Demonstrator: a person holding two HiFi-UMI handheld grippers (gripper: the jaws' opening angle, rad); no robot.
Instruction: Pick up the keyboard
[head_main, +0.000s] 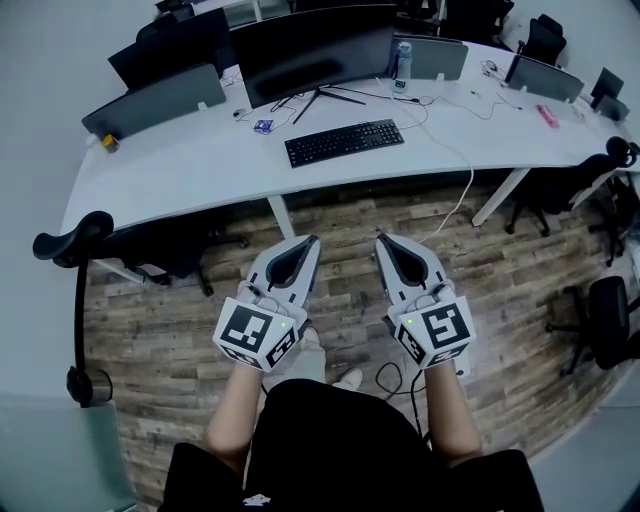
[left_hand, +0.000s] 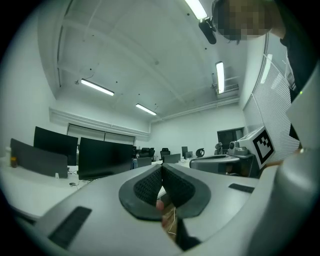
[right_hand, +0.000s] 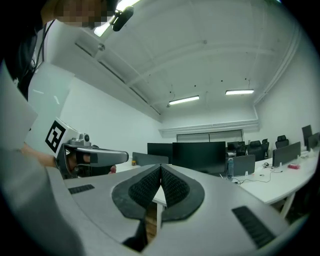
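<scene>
Keyboard (head_main: 344, 142): black, lying flat on the white desk (head_main: 180, 170) just in front of the feet of the monitor stand, and touched by neither gripper
Left gripper (head_main: 312, 241): jaws pressed together with nothing between the ribbed black pads, held level over the floor, well short of the desk edge
Right gripper (head_main: 382, 241): jaws likewise pressed together and empty, level, just beside the left gripper with a gap between them
Marker cubes: each gripper carries one at the hand end, with black-and-white square patterns (codes, not letters)
Monitor (head_main: 315, 50): wide, dark screen, behind the keyboard; any brand mark is too small to tell
Bottle (head_main: 403, 58): upright to the right of the monitor, its label print too small to read
Cable (head_main: 462, 190): white, running off the desk's front edge down towards the floor
Floor (head_main: 520, 290): wood-look planks, with dark office chairs standing along the desk
Person: bare forearms and dark clothing at the bottom of the head view, one gripper in each hand
</scene>
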